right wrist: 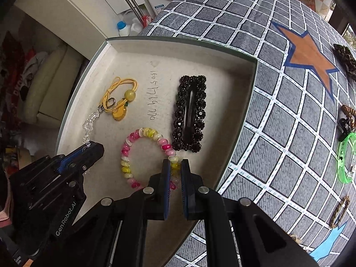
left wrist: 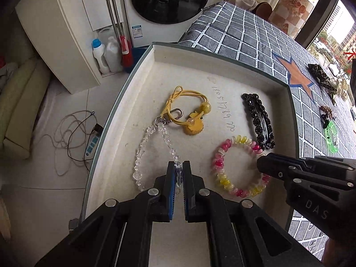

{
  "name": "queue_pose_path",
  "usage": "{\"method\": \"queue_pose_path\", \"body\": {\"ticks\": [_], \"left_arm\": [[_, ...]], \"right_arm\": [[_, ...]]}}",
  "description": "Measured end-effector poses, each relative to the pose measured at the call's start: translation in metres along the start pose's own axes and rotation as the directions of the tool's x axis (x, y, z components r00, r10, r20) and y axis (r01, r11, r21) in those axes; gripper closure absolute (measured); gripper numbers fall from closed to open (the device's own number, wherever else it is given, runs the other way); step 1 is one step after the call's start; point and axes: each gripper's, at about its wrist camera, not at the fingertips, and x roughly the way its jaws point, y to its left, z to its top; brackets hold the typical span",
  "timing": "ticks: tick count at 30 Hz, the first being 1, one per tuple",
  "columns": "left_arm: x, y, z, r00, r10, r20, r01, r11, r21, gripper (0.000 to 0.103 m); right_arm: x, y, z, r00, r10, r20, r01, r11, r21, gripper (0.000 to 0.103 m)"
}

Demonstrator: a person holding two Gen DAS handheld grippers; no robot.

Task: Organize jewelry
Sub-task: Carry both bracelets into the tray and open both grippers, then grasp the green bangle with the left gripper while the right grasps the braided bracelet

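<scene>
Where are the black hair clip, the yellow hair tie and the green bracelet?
black hair clip [right wrist: 189,113]: right wrist view, on its middle bar.
yellow hair tie [left wrist: 189,95]: left wrist view, on its cord.
green bracelet [right wrist: 343,155]: right wrist view, on its band.

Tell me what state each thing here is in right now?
Left gripper: shut on the crystal bead chain.
Right gripper: shut on the pink-yellow coil bracelet.
Black hair clip: lying flat in the tray.
Yellow hair tie: lying loose in the tray.

My left tongs hide the near end of the clear bead chain. The green bracelet is cut off at the picture's right edge.
</scene>
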Motion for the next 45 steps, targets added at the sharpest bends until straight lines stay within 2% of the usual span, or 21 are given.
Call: {"method": "queue_pose_path", "body": {"ticks": [12, 15, 25, 29, 32, 34, 35, 36, 37, 39, 45], "left_arm": [[0.01, -0.006, 0.013, 0.998, 0.057, -0.009, -0.057, 0.998, 0.025, 0.09], [0.01, -0.005, 0.013, 0.998, 0.065, -0.019, -0.064, 0.998, 0.014, 0.09], [0.0, -0.006, 0.011, 0.997, 0.072, -0.037, -0.071, 0.997, 0.019, 0.09], [-0.005, -0.008, 0.011, 0.996, 0.083, -0.043, -0.082, 0.996, 0.024, 0.09], [-0.01, -0.01, 0.009, 0.995, 0.088, -0.037, -0.087, 0.996, 0.031, 0.09], [-0.012, -0.012, 0.008, 0.995, 0.094, -0.036, -0.093, 0.995, 0.041, 0.089], [-0.013, -0.013, 0.007, 0.994, 0.1, -0.036, -0.098, 0.994, 0.045, 0.08], [-0.015, -0.014, 0.007, 0.994, 0.105, -0.037, -0.104, 0.994, 0.046, 0.059], [-0.017, -0.014, 0.006, 0.993, 0.112, -0.035, -0.111, 0.993, 0.035, 0.001], [-0.026, -0.015, 0.004, 0.992, 0.128, 0.009, -0.128, 0.992, 0.017, 0.0], [-0.035, -0.031, 0.005, 0.991, 0.132, 0.002, -0.132, 0.99, 0.056, 0.0]], "right_arm": [[-0.003, -0.016, 0.018, 1.0, -0.007, 0.025, 0.006, 0.999, 0.034, 0.092], [-0.003, -0.015, 0.019, 1.0, 0.004, 0.023, -0.005, 0.999, 0.038, 0.089], [-0.031, -0.01, 0.031, 0.994, 0.053, 0.092, -0.059, 0.997, 0.059, 0.066], [-0.052, -0.013, 0.026, 0.989, 0.061, 0.134, -0.07, 0.995, 0.065, 0.06], [-0.065, -0.017, 0.017, 0.985, 0.057, 0.16, -0.071, 0.994, 0.081, 0.049], [-0.074, -0.024, 0.009, 0.984, 0.054, 0.171, -0.072, 0.992, 0.099, 0.046], [-0.077, -0.028, 0.005, 0.983, 0.052, 0.174, -0.072, 0.991, 0.11, 0.043], [-0.079, -0.031, 0.002, 0.983, 0.047, 0.175, -0.07, 0.99, 0.123, 0.042], [-0.082, -0.035, -0.003, 0.983, 0.044, 0.177, -0.069, 0.988, 0.136, 0.041], [-0.091, -0.046, -0.016, 0.983, 0.038, 0.181, -0.068, 0.984, 0.162, 0.04], [-0.104, -0.078, -0.042, 0.983, 0.007, 0.183, -0.051, 0.97, 0.236, 0.039]]}}
